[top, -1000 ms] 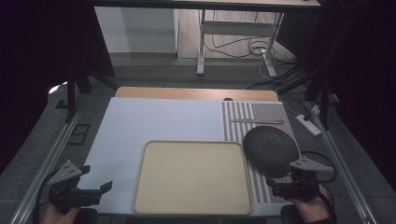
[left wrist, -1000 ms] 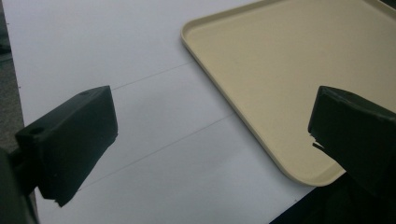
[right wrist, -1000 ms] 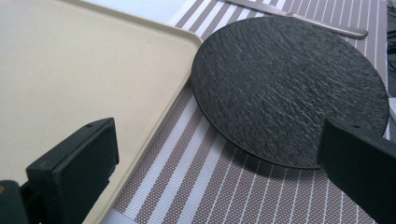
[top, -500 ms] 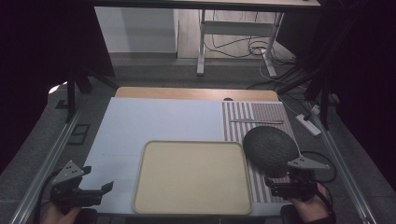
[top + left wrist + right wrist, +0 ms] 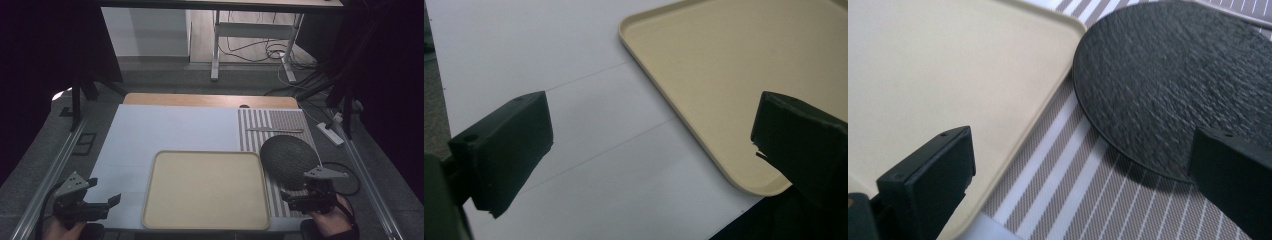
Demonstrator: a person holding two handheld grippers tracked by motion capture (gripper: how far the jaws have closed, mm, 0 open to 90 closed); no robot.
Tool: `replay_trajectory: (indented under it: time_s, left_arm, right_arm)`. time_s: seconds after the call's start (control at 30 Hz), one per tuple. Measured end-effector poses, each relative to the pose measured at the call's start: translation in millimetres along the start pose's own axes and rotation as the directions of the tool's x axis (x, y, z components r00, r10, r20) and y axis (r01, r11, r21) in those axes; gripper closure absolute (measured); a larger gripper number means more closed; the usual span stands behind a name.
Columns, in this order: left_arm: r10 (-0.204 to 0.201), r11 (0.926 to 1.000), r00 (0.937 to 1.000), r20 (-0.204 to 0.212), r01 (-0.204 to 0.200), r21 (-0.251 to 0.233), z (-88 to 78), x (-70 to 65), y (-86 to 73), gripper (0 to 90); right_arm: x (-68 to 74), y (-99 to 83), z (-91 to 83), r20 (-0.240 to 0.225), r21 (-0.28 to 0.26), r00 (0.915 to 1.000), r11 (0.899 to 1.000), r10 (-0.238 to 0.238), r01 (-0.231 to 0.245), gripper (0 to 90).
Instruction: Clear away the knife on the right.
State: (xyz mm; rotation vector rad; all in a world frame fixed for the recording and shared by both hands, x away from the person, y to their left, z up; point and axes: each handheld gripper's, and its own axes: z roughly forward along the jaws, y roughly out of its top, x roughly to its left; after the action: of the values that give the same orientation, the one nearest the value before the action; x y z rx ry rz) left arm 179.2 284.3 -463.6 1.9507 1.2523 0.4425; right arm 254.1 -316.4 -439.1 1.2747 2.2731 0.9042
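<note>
A beige tray (image 5: 207, 190) lies at the front middle of the white table sheet; its corner (image 5: 724, 75) shows in the left gripper view and its edge (image 5: 948, 70) in the right gripper view. A dark textured round plate (image 5: 287, 160) rests on the striped mat (image 5: 270, 125) just right of the tray, also seen as the plate (image 5: 1168, 85). My left gripper (image 5: 102, 205) is open near the front left, over the white sheet beside the tray. My right gripper (image 5: 290, 198) is open at the front right, its jaws straddling the tray's corner and the plate's near rim. Nothing is held.
A thin metal utensil (image 5: 275, 130) lies on the striped mat behind the plate. A wooden strip (image 5: 210, 100) runs along the table's far edge. Metal rails (image 5: 50, 170) flank the table. Cables and a power strip (image 5: 330, 132) lie on the floor to the right.
</note>
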Motion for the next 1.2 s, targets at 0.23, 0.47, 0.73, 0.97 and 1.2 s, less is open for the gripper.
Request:
replay_trajectory:
  time_s: [0.23, 0.47, 0.73, 0.97, 1.2]
  left_arm:
    - [-0.002, 1.0000, 1.0000, -0.001, 0.002, 0.000, 0.0, 0.3, 0.0, 3.0]
    - [-0.003, 1.0000, 1.0000, 0.000, 0.003, 0.000, 0.0, 0.4, 0.0, 2.9]
    - [-0.006, 1.0000, 1.0000, 0.001, 0.006, -0.001, 0.1, 0.7, -0.1, 2.9]
    - [-0.008, 1.0000, 1.0000, 0.004, 0.008, -0.003, -0.1, 1.1, -0.2, 2.9]
    - [-0.015, 0.9999, 0.9999, 0.008, 0.015, -0.006, -0.4, 1.9, -0.4, 2.9]
  right_arm:
    - [-1.2, 3.5, 2.9, -0.025, -0.023, 0.9991, 0.999, 0.035, -0.035, 0.7]
    - [-1.9, 7.6, 4.0, -0.001, -0.044, 0.9999, 0.999, 0.013, -0.013, 0.7]
    - [-2.8, 12.5, 7.9, -0.007, -0.066, 0.9999, 0.998, -0.015, 0.014, 0.7]
    - [-9.8, 17.0, 14.8, -0.013, -0.080, 0.9997, 0.997, -0.021, 0.020, 0.7]
    - [-18.7, 21.4, 24.1, -0.030, -0.066, 0.9994, 0.998, 0.016, -0.018, 0.7]
